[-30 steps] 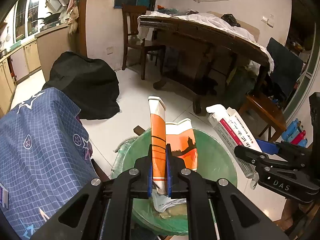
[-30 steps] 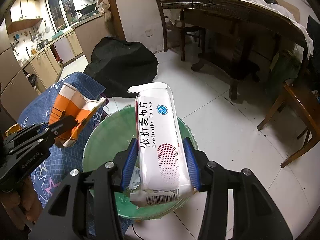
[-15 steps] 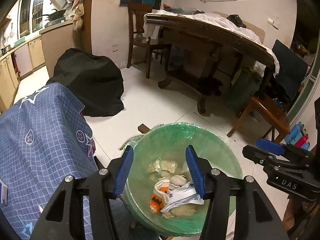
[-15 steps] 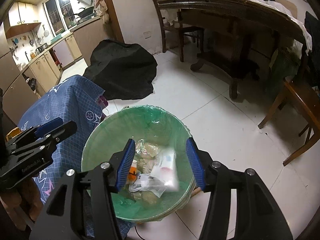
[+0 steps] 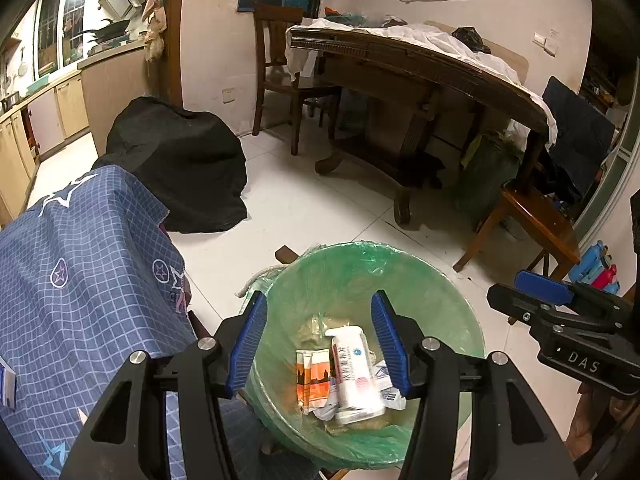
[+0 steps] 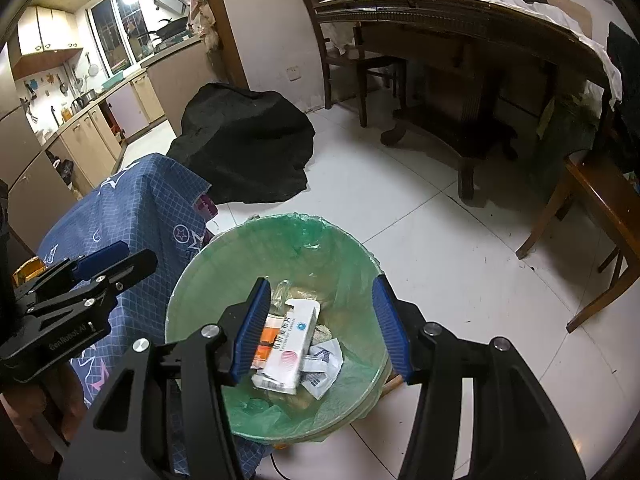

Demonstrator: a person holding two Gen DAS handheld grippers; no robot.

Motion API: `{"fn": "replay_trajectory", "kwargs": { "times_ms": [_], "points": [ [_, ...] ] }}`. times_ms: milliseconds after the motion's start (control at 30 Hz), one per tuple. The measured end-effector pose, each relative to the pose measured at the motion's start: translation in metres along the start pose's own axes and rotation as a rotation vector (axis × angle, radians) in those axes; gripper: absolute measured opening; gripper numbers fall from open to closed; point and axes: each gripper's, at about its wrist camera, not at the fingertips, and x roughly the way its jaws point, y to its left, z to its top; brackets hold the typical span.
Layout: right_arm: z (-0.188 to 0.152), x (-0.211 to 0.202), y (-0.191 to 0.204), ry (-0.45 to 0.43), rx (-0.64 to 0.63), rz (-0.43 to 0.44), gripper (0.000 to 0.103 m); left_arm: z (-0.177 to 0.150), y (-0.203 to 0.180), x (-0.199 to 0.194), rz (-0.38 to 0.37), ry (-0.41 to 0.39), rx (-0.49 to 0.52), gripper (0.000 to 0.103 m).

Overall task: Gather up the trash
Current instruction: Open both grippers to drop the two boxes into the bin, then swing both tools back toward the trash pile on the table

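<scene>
Both cartons have dropped into the bin (image 5: pixel 440 304): white box (image 6: pixel 294 344) lengthwise away, both grippers (image 5: pixel 318 340) (image 6: pixel 320 326) gaping, empty.

A home: dining table (image 5: pixel 420 64), wooden chair (image 5: pixel 280 60), kitchen cabinets (image 6: pixel 80 136) (pans by the window)

**Boxes Lie in the Lined Bin Beneath Two Open Tools**

The right tool (image 6: pixel 318 326) hangs over a trash bin (image 6: pixel 192 280) lined with a green bag, its blue-padded jaws apart and holding nothing. Between the jaws, down in the bin, a white medicine box (image 6: pixel 292 346) lies across an orange-and-white carton (image 6: pixel 267 340) and crumpled wrappers (image 6: pixel 324 364). To the tool's left, the left tool (image 6: pixel 116 258) reaches in over a blue star-patterned cloth (image 6: pixel 132 208). Beyond the bin, a black cover (image 6: pixel 248 140) sits on the white tiled floor (image 6: pixel 440 248).
</scene>
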Motion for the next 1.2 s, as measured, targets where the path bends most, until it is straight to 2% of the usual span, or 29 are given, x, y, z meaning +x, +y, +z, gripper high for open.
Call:
{"fn": "replay_trajectory", "kwargs": {
  "times_ms": [200,400,433,533,600,700,933,1000,1033,1067,1133,1200],
  "points": [
    [-0.002,-0.003,0.003,-0.006,-0.002,0.0,0.054,-0.002,0.004,-0.01,0.0,-0.007,-0.006,0.055],
    [-0.011,-0.029,0.021,-0.088,-0.034,0.023,0.075,-0.012,0.027,-0.039,0.012,-0.038,-0.015,0.061],
    [-0.013,-0.035,0.027,-0.109,-0.038,0.033,0.08,-0.017,0.037,-0.048,0.022,-0.048,-0.022,0.062],
    [-0.021,-0.053,0.047,-0.162,-0.062,0.07,0.087,-0.034,0.072,-0.076,0.066,-0.069,-0.045,0.065],
    [-0.027,-0.063,0.065,-0.187,-0.084,0.109,0.089,-0.051,0.105,-0.1,0.102,-0.077,-0.064,0.067],
    [-0.038,-0.073,0.095,-0.205,-0.132,0.167,0.092,-0.084,0.173,-0.144,0.178,-0.096,-0.143,0.07],
    [-0.052,-0.06,0.177,-0.153,-0.252,0.281,0.093,-0.157,0.356,-0.274,0.478,-0.167,-0.389,0.076],
    [-0.056,-0.054,0.2,-0.133,-0.281,0.308,0.093,-0.172,0.397,-0.3,0.523,-0.182,-0.463,0.079],
    [-0.059,-0.052,0.213,-0.124,-0.295,0.32,0.093,-0.181,0.422,-0.311,0.538,-0.181,-0.504,0.085],
    [-0.062,-0.051,0.222,-0.117,-0.307,0.329,0.093,-0.187,0.443,-0.316,0.534,-0.167,-0.542,0.086],
    [-0.068,-0.044,0.249,-0.09,-0.343,0.357,0.093,-0.198,0.476,-0.314,0.494,-0.122,-0.597,0.086],
    [-0.075,-0.039,0.269,-0.069,-0.376,0.371,0.093,-0.203,0.491,-0.304,0.449,-0.073,-0.596,0.086]
  ]
}}
